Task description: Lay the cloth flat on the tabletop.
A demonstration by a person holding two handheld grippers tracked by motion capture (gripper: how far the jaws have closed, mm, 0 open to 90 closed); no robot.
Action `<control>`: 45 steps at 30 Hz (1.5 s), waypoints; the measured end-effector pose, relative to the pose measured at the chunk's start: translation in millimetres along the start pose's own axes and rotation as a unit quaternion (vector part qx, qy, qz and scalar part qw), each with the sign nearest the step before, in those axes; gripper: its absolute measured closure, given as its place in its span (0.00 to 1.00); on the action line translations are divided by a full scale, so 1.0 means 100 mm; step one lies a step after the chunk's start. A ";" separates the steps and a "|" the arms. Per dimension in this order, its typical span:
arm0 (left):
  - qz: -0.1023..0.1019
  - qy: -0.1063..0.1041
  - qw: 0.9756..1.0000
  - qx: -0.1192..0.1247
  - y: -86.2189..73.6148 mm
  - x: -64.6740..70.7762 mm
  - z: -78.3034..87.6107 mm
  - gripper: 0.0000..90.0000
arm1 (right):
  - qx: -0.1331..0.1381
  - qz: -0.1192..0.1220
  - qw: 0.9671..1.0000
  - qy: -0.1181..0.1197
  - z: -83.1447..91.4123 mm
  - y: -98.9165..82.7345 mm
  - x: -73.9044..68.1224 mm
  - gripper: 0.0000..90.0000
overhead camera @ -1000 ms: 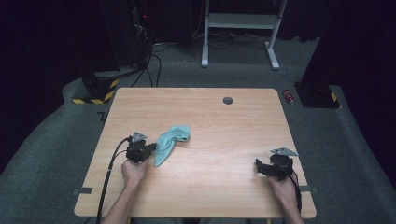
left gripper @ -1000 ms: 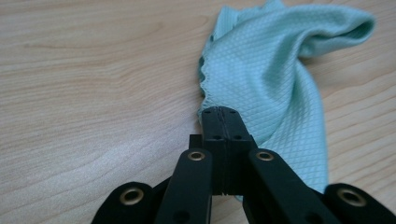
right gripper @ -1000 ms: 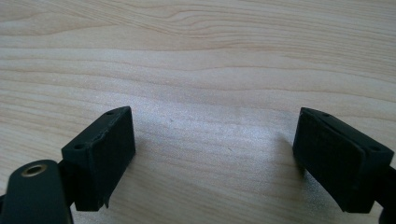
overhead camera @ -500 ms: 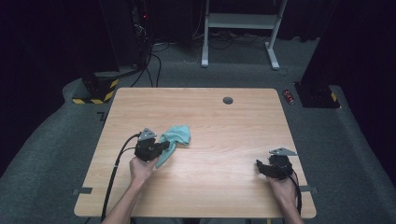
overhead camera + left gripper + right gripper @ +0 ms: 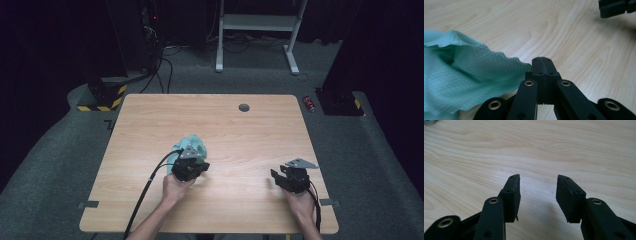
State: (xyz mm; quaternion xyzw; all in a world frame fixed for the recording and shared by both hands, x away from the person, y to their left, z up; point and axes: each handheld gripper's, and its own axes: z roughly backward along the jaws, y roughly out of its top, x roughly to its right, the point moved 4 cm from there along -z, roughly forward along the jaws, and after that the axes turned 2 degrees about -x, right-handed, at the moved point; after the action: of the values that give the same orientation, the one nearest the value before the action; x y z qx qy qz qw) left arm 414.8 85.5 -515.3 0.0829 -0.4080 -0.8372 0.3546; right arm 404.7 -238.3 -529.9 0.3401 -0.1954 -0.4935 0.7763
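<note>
Near the wooden table's (image 5: 150, 210) middle, the left gripper (image 5: 541, 65) clamps the crumpled teal waffle-weave cloth's (image 5: 461, 80) edge to drag it, while the right gripper's (image 5: 537, 195) empty jaws have just been closing.

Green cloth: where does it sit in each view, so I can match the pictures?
High view: green cloth left of centre, just beyond the left gripper.
Left gripper view: cloth at left, its edge meeting the shut jaws.
Right gripper view: a sliver at the top-left corner.
Shared landmark: the wooden table.
</note>
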 end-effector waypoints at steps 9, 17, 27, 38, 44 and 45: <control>-0.025 0.009 0.999 -0.018 0.02 0.12 -0.18 0.89 | 0.016 0.038 0.998 0.049 -0.09 0.19 -0.38 0.65; 0.010 0.064 0.998 0.015 -0.14 -0.17 0.34 0.64 | 0.018 0.076 0.993 0.089 -0.24 0.35 -0.77 0.65; 0.101 0.180 0.978 -0.007 -0.40 -0.79 0.57 0.60 | 0.025 0.137 0.980 0.144 -0.42 0.63 -1.42 0.63; 0.128 0.195 0.972 -0.023 -0.46 -0.99 0.37 0.64 | 0.001 0.154 0.975 0.162 -0.66 0.67 -1.75 0.68; 0.124 0.188 0.974 -0.028 -0.45 -1.01 0.34 0.80 | -0.016 0.161 0.975 0.149 -0.78 0.66 -1.76 0.92; 0.123 0.186 0.974 -0.029 -0.45 -1.00 0.33 0.84 | -0.018 0.161 0.976 0.148 -0.80 0.66 -1.76 0.97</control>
State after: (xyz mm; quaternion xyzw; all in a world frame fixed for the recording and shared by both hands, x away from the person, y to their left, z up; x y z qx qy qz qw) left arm 450.7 191.3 -542.1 0.1764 -0.3174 -0.7685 0.5269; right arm 420.5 -34.9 -532.1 0.3597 -0.1217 -0.3098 0.8717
